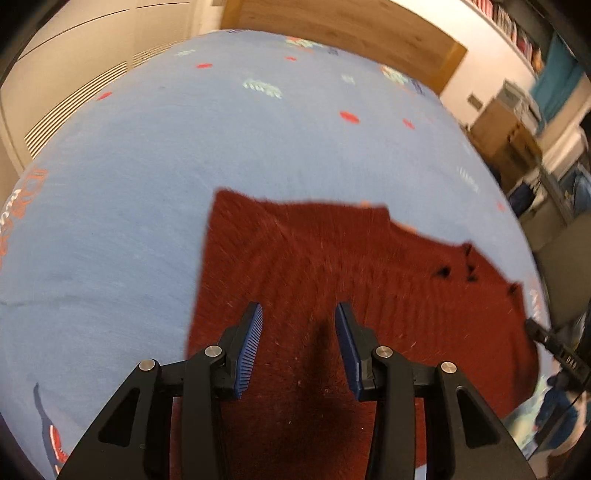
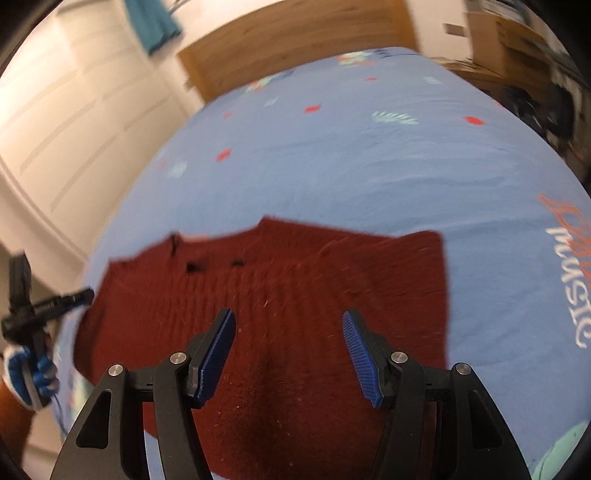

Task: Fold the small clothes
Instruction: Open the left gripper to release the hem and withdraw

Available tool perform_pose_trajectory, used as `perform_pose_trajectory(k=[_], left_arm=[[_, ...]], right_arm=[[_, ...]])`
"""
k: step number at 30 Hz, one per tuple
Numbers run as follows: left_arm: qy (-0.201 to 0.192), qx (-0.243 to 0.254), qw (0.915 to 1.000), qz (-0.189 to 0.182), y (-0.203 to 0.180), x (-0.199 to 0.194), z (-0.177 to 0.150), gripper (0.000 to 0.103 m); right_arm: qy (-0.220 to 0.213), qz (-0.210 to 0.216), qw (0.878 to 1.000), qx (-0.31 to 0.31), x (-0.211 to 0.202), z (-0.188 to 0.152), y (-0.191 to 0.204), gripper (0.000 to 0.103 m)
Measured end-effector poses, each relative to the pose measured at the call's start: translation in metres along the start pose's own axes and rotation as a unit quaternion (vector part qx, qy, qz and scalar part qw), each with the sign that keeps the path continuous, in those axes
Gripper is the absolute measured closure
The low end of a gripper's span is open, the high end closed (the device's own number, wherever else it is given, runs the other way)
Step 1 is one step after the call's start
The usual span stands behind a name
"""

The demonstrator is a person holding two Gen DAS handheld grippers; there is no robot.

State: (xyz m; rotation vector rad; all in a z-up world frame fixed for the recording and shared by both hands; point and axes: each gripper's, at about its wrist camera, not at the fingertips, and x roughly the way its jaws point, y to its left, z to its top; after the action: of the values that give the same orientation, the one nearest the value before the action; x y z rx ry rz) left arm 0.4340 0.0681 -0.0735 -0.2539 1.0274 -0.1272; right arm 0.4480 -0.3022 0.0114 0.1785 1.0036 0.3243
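Observation:
A dark red knitted garment (image 1: 332, 280) with small black buttons lies flat on the blue patterned bedsheet (image 1: 184, 147); it also shows in the right wrist view (image 2: 295, 288). My left gripper (image 1: 299, 314) hovers over the garment's near part, open and empty. My right gripper (image 2: 288, 321) hovers over the garment from the other side, open wider and empty. The left gripper's tool, held by a gloved hand, shows at the left edge of the right wrist view (image 2: 48, 306). The right gripper's tip shows at the right edge of the left wrist view (image 1: 543, 336). Both views are motion-blurred.
The blue sheet (image 2: 369, 166) covers a bed with a wooden headboard (image 1: 332, 22) at the far end. White cabinet doors (image 2: 74, 110) stand beside the bed. Cardboard boxes (image 1: 506, 125) and shelves crowd the other side.

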Motion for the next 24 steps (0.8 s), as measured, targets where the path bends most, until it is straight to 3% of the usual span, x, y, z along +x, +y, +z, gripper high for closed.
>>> perform_pose_trajectory(k=[7, 11, 17, 24], left_arm=[[-0.004, 0.015, 0.9996, 0.024, -0.005, 0.027, 0.004, 0.067], [-0.013, 0.008, 0.9996, 0.025, -0.006, 0.020, 0.019, 0.067], [-0.046, 0.026, 0.9984, 0.019, -0.025, -0.012, 0.003, 0.067], [-0.069, 0.047, 0.9952, 0.050, -0.050, -0.024, -0.050, 0.067]], right_arm=[[0.017, -0.046, 0.999, -0.010, 0.021, -0.001, -0.020, 0.044], [0.017, -0.111, 0.993, -0.023, 0.014, 0.009, -0.029, 0.043], [-0.026, -0.087, 0.995, -0.036, -0.027, -0.001, -0.014, 0.042], [-0.026, -0.071, 0.993, -0.092, -0.032, -0.045, 0.031, 0.041]])
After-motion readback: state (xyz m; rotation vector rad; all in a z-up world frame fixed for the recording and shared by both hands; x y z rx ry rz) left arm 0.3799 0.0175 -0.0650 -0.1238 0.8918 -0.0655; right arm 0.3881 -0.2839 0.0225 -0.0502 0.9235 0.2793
